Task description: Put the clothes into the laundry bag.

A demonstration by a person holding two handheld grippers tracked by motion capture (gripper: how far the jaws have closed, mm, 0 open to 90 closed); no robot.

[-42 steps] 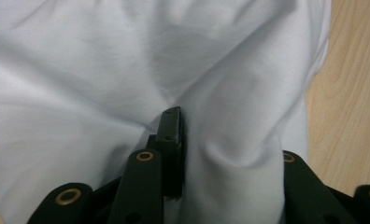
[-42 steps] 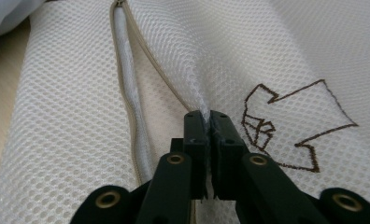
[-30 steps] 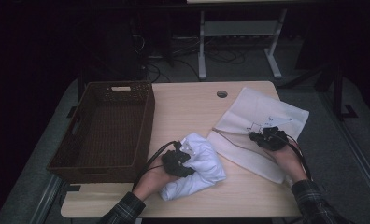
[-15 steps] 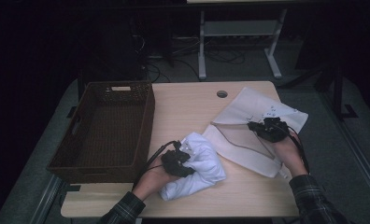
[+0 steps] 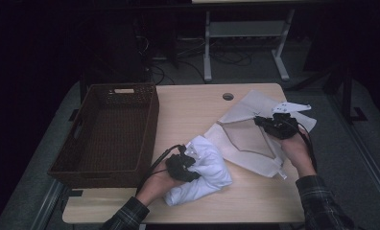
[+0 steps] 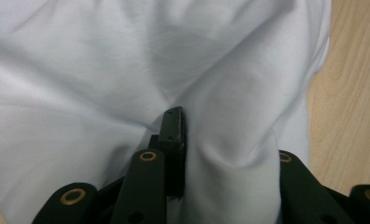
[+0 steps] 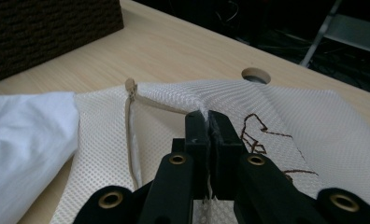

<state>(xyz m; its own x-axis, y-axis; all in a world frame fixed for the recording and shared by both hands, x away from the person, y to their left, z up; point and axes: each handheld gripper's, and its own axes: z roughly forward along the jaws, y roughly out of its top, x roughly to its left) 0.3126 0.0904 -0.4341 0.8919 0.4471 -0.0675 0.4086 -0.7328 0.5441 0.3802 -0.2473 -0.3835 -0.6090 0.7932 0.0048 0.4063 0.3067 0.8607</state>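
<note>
So from the high view, we've got the white garment [image 5: 202,167] bunched up near the front of the table [image 5: 193,110], just right of the wicker basket [image 5: 106,129]. Our left gripper [image 5: 182,164] sits on its left edge, jaws dug into the cloth. The mesh laundry bag [image 5: 248,139] lies to the right of the garment, touching or just beside it, with its zipper opening facing left toward the shirt. Our right gripper [image 5: 274,125] is over the bag's far right part, pinching the top layer and holding it raised so the mouth gapes. That's the bit that matters: the garment needs to travel right into that opening, and the left hand is the one already on it.

Left gripper view: the garment [image 6: 127,70] covers nearly everything, and a fold of it is clamped between the black jaws, with bare table [image 6: 351,93] at the right.

Right gripper view: the right gripper [image 7: 209,121] has its jaws clenched tight on a ridge of the mesh bag [image 7: 286,121], the zipper [image 7: 131,130] runs toward us on the left, and the garment [image 7: 24,140] waits just left of it. Forearm low, wrist angled in.
</note>
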